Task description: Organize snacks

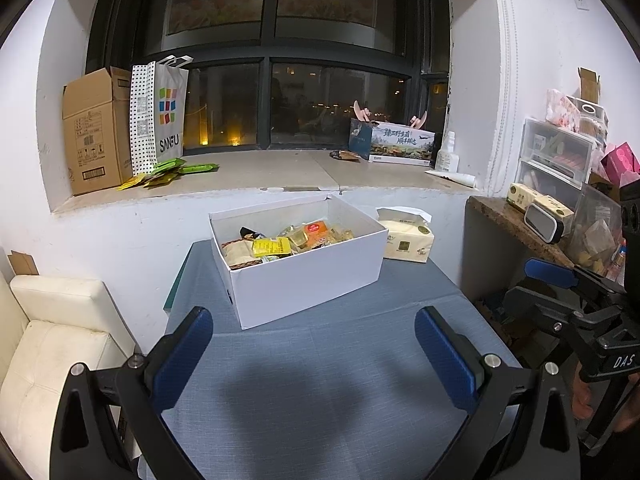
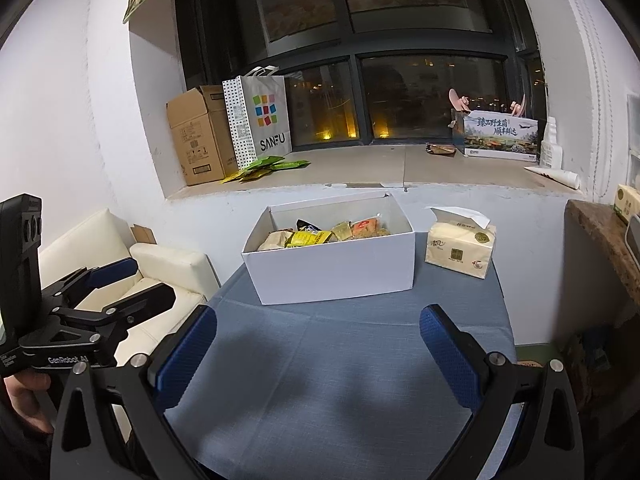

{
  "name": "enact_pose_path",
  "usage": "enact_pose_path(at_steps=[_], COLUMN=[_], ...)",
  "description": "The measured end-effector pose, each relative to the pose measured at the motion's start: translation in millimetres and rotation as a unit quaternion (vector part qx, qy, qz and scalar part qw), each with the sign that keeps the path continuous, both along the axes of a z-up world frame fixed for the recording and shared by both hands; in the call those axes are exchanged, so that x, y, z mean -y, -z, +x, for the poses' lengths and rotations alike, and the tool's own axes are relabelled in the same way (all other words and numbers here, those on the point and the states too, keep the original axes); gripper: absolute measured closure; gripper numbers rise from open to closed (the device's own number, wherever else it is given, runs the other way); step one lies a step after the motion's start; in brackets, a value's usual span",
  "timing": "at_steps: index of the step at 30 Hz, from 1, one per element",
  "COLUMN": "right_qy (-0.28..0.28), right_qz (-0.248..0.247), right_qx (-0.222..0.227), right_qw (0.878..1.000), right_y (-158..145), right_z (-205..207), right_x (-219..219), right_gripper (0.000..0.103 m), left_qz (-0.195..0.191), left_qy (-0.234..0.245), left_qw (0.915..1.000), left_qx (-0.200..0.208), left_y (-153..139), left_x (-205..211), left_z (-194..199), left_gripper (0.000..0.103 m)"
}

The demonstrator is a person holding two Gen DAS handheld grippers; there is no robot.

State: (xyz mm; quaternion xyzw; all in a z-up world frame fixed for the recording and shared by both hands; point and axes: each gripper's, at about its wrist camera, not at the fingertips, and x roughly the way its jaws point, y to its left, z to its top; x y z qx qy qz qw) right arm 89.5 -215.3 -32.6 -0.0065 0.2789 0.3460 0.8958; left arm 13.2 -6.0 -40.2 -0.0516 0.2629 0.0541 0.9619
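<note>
A white open box (image 1: pixel 312 276) (image 2: pixel 340 276) stands on the blue-grey tablecloth (image 1: pixel 320 360) (image 2: pixel 320 360), filled with several snack packets (image 1: pixel 280 244) (image 2: pixel 320 234) in yellow, orange and brown wrappers. My left gripper (image 1: pixel 314 354) is open and empty, hovering over the cloth in front of the box. My right gripper (image 2: pixel 318 354) is also open and empty, at a like distance from the box. Each gripper shows at the edge of the other's view: the right one (image 1: pixel 568 292) and the left one (image 2: pixel 116 292).
A tissue pack (image 1: pixel 408 240) (image 2: pixel 460 248) lies right of the box. On the window sill: a cardboard carton (image 1: pixel 96 128), a SANFU bag (image 1: pixel 164 116), green packets (image 1: pixel 172 172) (image 2: pixel 272 166), a printed box (image 1: pixel 396 140). A white seat (image 1: pixel 52 336) stands left, a cluttered shelf (image 1: pixel 540 224) right.
</note>
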Motion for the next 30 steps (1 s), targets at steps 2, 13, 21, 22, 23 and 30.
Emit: enact_pose_path(at_steps=[2,13,21,22,23,30], right_qy=[-0.001,-0.004,-0.006,-0.006,-0.007,-0.007], right_qz=[-0.001,-0.003,-0.004,-0.004,-0.004,-0.005], right_qx=[0.000,0.000,-0.001,-0.001,0.000,-0.001], right_qw=[1.000,1.000,1.000,1.000,1.000,1.000], right_y=[-0.2,0.0,0.1,0.1,0.1,0.1], right_z=[0.2,-1.2,-2.2,-2.3,-2.0,-1.9], right_x=[-0.4,-1.6,-2.5,-2.4,-2.4,-2.5], right_gripper=[0.000,0.000,0.000,0.000,0.000,0.000], left_qz=[0.001,-0.001,-0.001,-0.002,-0.002,-0.001], left_qy=[-0.001,-0.001,-0.001,-0.001,-0.001,-0.001], left_qw=[1.0000,1.0000,1.0000,1.0000,1.0000,1.0000], left_qx=[0.000,-0.001,-0.002,-0.002,-0.002,-0.002], left_y=[-0.3,-0.6,-0.3,-0.4,-0.2,0.1], left_x=[0.0,-0.5,-0.9,-0.6,-0.5,-0.4], left_z=[0.6,0.6,-0.2,0.3,0.2,-0.2], left_gripper=[0.000,0.000,0.000,0.000,0.000,0.000])
